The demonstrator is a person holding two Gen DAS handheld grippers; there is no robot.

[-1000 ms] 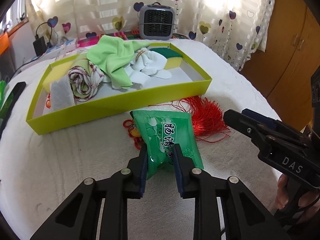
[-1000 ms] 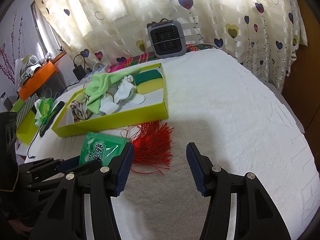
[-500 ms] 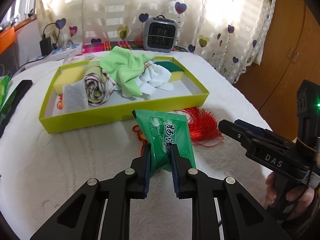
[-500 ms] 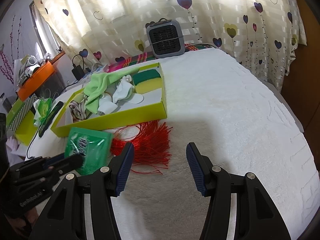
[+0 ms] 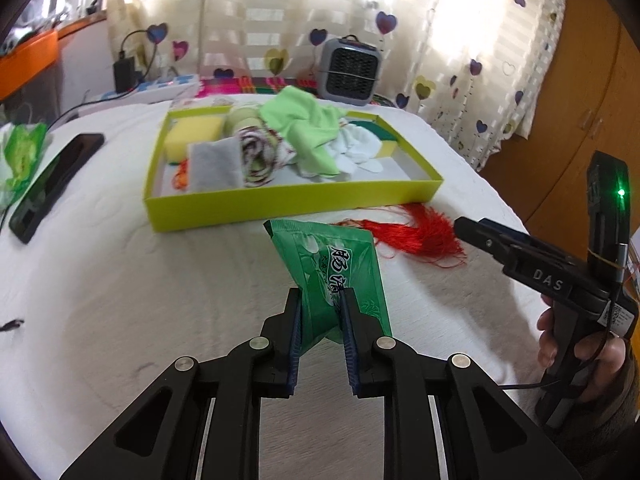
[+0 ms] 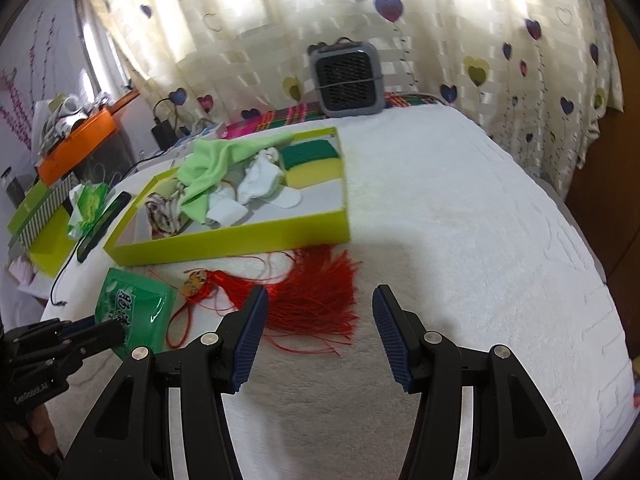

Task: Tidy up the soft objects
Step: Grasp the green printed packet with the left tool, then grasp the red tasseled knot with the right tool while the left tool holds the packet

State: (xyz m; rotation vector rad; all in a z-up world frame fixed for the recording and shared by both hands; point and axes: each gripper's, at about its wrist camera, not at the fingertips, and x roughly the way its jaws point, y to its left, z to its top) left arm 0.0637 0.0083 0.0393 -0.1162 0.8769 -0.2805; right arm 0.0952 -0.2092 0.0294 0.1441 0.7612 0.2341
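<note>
Green tissue packet [image 5: 334,276] is clamped in the left hand-held gripper [image 5: 320,308] above the white worktop [image 5: 120,280], near the yellow tray [image 5: 280,200]. Red tassel [image 6: 316,300] lies before the open right hand-held gripper [image 6: 318,332]; its knot is seen only there.

Green packet [image 5: 332,268], red tassel [image 6: 312,296], yellow-green tray [image 5: 288,200], heart-patterned curtain [image 6: 500,60].

A: The green packet [image 5: 335,268] looks like glossy plastic film, and the yellow-green box [image 5: 288,200] like smooth matt card.

B: The white cover [image 6: 460,208] is rough cloth; the red tassel [image 6: 308,300] is shiny thread.
</note>
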